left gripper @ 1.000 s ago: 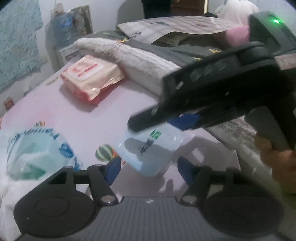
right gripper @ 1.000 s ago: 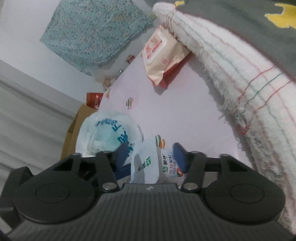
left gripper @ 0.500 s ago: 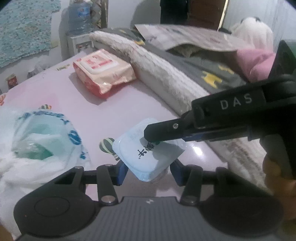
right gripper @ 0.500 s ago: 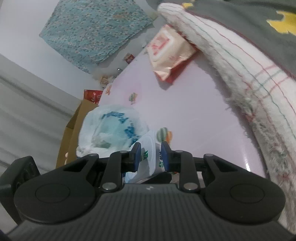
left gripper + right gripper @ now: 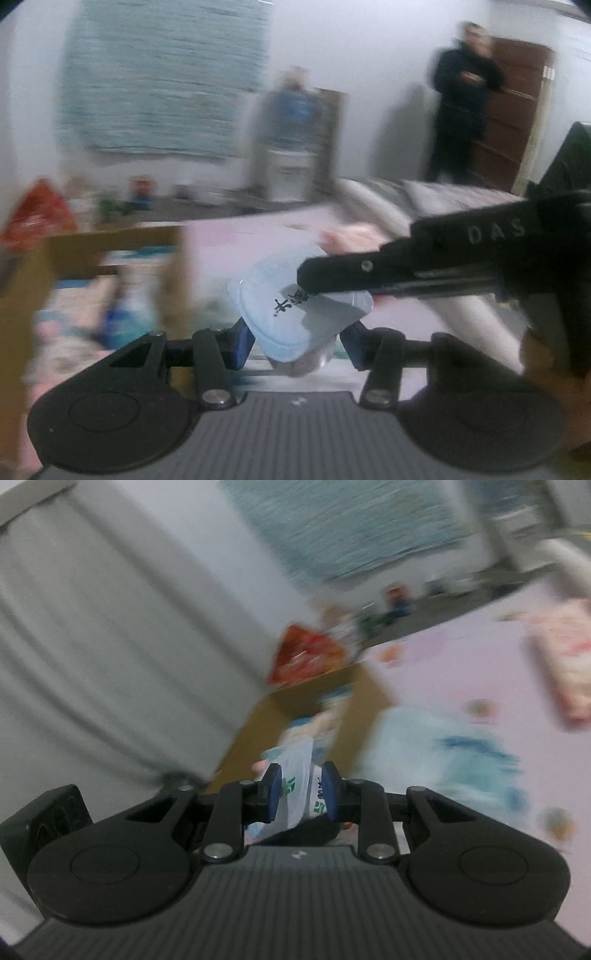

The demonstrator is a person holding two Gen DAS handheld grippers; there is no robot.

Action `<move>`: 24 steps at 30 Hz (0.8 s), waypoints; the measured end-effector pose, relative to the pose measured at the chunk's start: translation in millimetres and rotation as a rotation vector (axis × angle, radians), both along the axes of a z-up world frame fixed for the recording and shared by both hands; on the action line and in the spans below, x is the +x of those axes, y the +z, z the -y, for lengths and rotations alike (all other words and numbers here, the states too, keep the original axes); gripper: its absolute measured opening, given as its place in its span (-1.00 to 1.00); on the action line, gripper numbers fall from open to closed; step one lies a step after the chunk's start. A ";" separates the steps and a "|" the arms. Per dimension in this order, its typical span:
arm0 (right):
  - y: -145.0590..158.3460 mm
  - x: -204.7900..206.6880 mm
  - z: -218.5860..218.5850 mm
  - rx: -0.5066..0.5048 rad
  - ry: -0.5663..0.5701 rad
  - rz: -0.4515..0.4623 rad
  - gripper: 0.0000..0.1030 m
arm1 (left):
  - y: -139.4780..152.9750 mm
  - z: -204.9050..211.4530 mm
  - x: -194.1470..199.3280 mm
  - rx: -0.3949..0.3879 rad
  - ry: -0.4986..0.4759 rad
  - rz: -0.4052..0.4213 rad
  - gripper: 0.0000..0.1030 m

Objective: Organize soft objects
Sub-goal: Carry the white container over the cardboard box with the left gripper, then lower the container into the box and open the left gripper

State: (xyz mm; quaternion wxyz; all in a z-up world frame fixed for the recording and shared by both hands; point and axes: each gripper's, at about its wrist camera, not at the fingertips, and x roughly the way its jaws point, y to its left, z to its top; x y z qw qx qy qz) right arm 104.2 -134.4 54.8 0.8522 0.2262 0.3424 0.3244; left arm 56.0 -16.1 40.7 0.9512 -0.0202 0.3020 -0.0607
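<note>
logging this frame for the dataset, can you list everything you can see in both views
tissue pack: one, pale blue, clamped between both grippers, off the bed
cardboard box: one, brown, beside the bed, packs inside
bagged pack: one, white and blue, on the sheet by the box
wipes pack: one, pink and red, farther along the sheet
bed sheet: one, pale pink
red bag: one, behind the box
hanging cloth: one, teal, on the wall
bystander: one, dark clothes, by a brown door
left gripper: black, blue pads
right gripper: black, blue pads
</note>
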 end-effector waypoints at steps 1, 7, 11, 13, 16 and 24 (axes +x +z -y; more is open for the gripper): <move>0.4 7.1 -16.5 -0.002 0.037 -0.010 -0.55 | 1.8 -14.6 -2.6 0.003 0.047 -0.001 -0.01; -18.7 43.8 -102.2 -0.052 0.203 -0.126 -0.55 | -13.1 -88.2 -14.1 -0.050 0.230 -0.092 -0.02; -35.3 54.2 -131.5 -0.135 0.259 -0.232 -0.55 | -33.5 -117.0 -18.2 -0.137 0.255 -0.178 -0.01; -43.1 56.1 -137.8 -0.174 0.267 -0.278 -0.52 | -44.0 -125.8 -20.0 -0.182 0.253 -0.223 -0.02; -57.7 60.8 -145.9 -0.220 0.267 -0.360 -0.49 | -58.2 -138.6 -18.0 -0.239 0.243 -0.284 -0.01; -59.6 70.7 -157.4 -0.293 0.268 -0.391 0.11 | -85.3 -150.9 -17.9 -0.305 0.221 -0.360 0.04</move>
